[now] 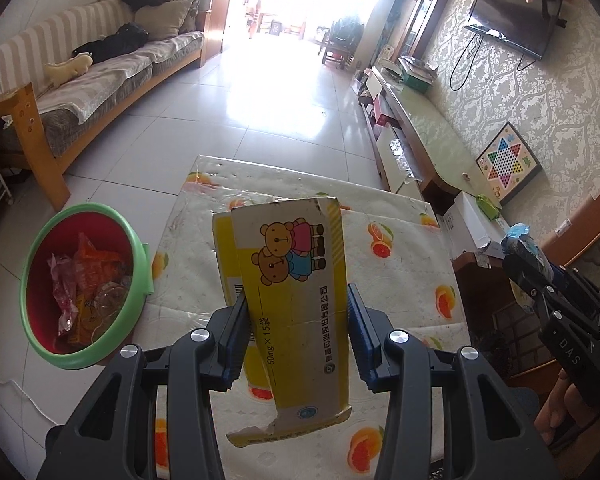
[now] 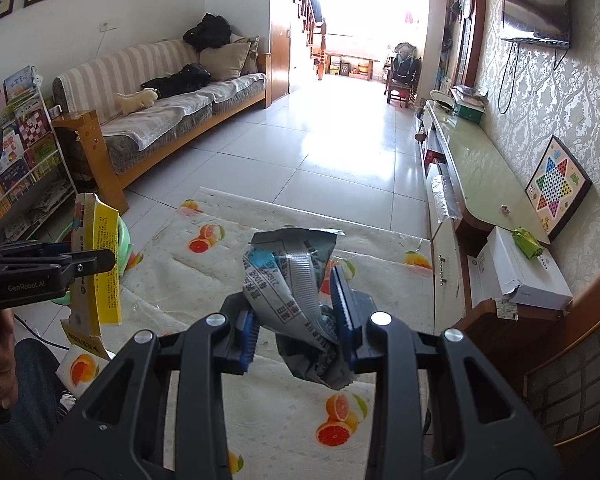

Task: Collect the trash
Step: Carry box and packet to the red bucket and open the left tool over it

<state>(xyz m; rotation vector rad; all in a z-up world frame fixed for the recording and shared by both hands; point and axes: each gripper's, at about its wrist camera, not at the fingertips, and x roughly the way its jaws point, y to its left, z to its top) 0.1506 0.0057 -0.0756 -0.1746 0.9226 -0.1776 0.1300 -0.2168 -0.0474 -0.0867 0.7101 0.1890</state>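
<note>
My left gripper [image 1: 296, 320] is shut on a flattened yellow medicine box with two cartoon bears [image 1: 292, 280], held above the table. The box also shows at the left of the right wrist view [image 2: 96, 272]. My right gripper [image 2: 296, 312] is shut on a crumpled silver and blue snack wrapper [image 2: 288, 280], held over the table; the wrapper also shows at the right of the left wrist view [image 1: 520, 240]. A red bin with a green rim [image 1: 48, 256] stands left of the table, holding several wrappers and clear plastic.
The table [image 1: 400, 280] has a white cloth printed with oranges. A sofa [image 1: 100, 80] stands at the left, a bookshelf [image 2: 20, 152] near it, and a long TV cabinet [image 2: 480, 172] with a white box [image 2: 516, 272] along the right wall.
</note>
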